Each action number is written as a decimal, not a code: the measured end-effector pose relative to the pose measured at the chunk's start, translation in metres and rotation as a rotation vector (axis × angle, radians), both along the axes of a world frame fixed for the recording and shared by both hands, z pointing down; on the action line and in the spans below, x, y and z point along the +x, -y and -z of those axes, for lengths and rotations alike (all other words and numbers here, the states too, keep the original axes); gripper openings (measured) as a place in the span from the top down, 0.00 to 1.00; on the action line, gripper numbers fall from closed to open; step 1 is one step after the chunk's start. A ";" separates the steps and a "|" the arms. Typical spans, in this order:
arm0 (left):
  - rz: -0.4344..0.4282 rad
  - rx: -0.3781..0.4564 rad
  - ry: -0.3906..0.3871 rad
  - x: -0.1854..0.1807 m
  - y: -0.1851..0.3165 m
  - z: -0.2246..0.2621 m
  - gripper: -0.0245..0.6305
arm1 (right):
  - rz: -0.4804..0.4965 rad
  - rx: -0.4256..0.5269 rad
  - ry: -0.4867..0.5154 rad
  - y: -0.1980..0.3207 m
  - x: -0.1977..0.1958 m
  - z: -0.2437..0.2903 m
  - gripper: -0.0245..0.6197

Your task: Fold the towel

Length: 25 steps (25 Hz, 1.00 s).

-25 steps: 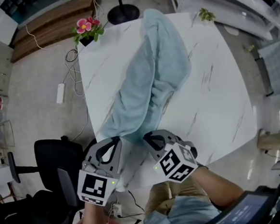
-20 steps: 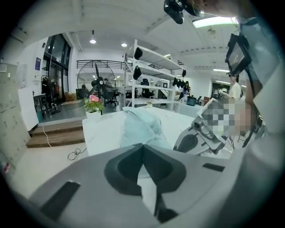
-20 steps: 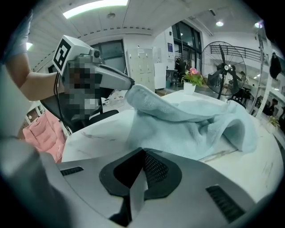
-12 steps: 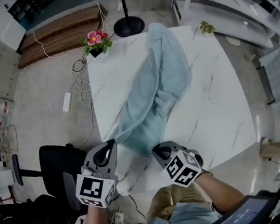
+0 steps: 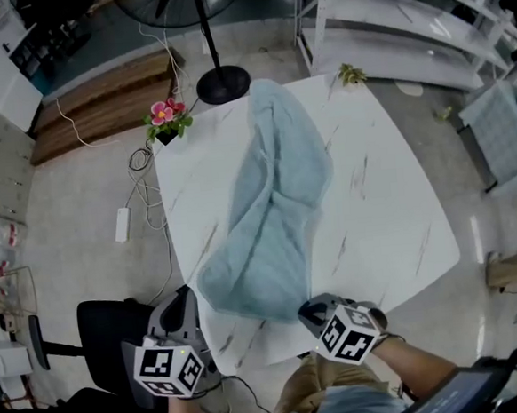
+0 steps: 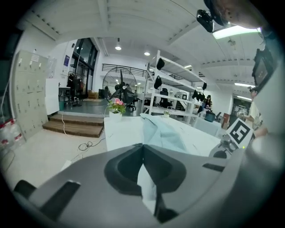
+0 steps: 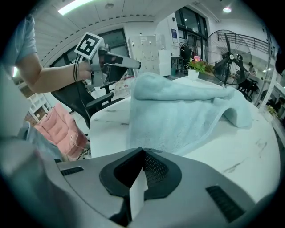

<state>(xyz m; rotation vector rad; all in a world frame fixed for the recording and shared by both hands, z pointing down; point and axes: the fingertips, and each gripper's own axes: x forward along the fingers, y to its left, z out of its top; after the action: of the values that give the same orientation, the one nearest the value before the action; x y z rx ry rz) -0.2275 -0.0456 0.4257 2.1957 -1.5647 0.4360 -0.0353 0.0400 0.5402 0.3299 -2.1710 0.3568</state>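
Pointing down, shut: left gripper [image 5: 184, 296], right gripper [image 5: 308, 310]

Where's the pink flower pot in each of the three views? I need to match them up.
Head view: the flower pot is upper left, at the far left corner of the table.
Left gripper view: the flower pot is just left of centre, on the table corner, left of the towel.
Right gripper view: the flower pot is upper right, behind the towel.
Shared landmark: the light blue towel.
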 end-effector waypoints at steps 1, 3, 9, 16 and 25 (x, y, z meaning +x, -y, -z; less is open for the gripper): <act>0.028 -0.008 -0.022 -0.004 -0.003 -0.001 0.95 | 0.000 -0.004 -0.005 -0.004 0.005 0.000 0.94; 0.081 -0.024 -0.066 -0.013 -0.009 -0.004 0.95 | -0.004 -0.008 -0.012 -0.012 0.013 0.000 0.94; 0.044 0.009 -0.046 0.001 -0.023 -0.010 0.95 | -0.024 -0.007 -0.016 -0.022 0.031 0.001 0.94; -0.027 -0.117 -0.163 0.041 -0.026 -0.051 0.64 | -0.032 -0.028 0.006 -0.032 0.044 0.002 0.94; -0.030 -0.250 -0.147 0.054 -0.020 -0.087 0.50 | -0.057 -0.069 0.014 -0.038 0.064 -0.001 0.94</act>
<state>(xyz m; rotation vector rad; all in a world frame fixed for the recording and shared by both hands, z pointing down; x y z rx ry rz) -0.1737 -0.0253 0.5130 2.0138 -1.3256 0.4420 0.0291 0.0783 0.5413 0.3524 -2.1611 0.4660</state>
